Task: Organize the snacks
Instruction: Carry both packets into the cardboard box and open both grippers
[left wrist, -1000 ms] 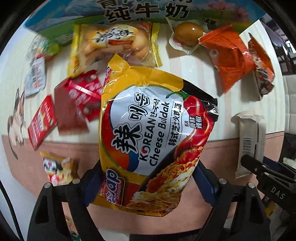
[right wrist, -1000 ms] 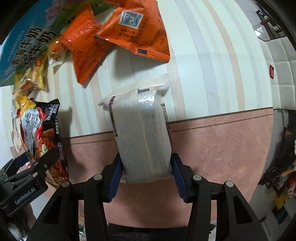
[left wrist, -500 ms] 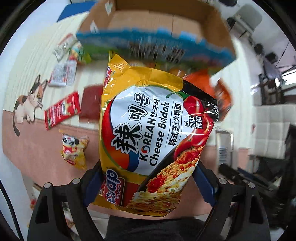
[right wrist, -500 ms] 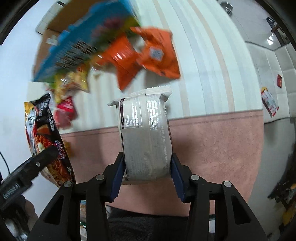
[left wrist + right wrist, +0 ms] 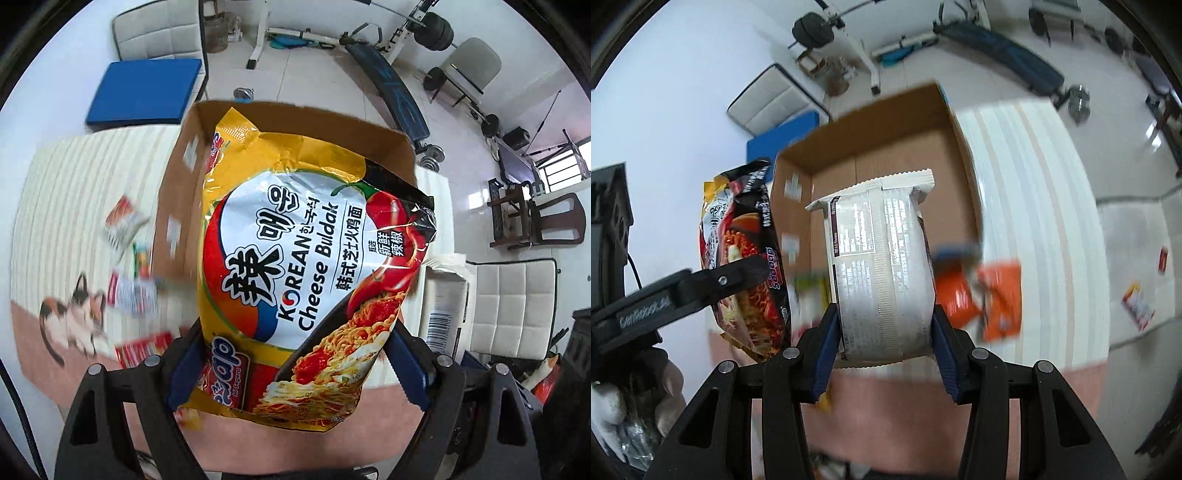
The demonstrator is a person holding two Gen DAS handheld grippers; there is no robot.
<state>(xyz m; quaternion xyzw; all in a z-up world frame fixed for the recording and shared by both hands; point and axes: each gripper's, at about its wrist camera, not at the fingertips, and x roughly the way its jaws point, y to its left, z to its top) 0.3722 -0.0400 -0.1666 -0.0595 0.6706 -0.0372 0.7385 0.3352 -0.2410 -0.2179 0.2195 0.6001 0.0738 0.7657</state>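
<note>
My left gripper [image 5: 295, 365] is shut on a yellow Korean Cheese Buldak noodle packet [image 5: 306, 266] and holds it up in the air in front of an open cardboard box [image 5: 173, 206]. My right gripper [image 5: 884, 343] is shut on a white wrapped snack pack [image 5: 882, 280], also held up, with the box [image 5: 882, 147] behind it. In the right wrist view the left gripper [image 5: 683, 291] and its noodle packet [image 5: 742, 258] are at the left. The white pack also shows at the right of the left wrist view [image 5: 445, 295].
Loose snack packets lie on the striped mat: red and white ones [image 5: 129, 291] left of the box, orange ones [image 5: 990, 299] right of it. A cat picture [image 5: 70, 321] marks the mat. Chairs, a blue cushion [image 5: 144, 92] and gym equipment stand on the floor beyond.
Both grippers have lifted their packs off the mat and tilted up. The open top of the cardboard box and the room behind it have come into view.
</note>
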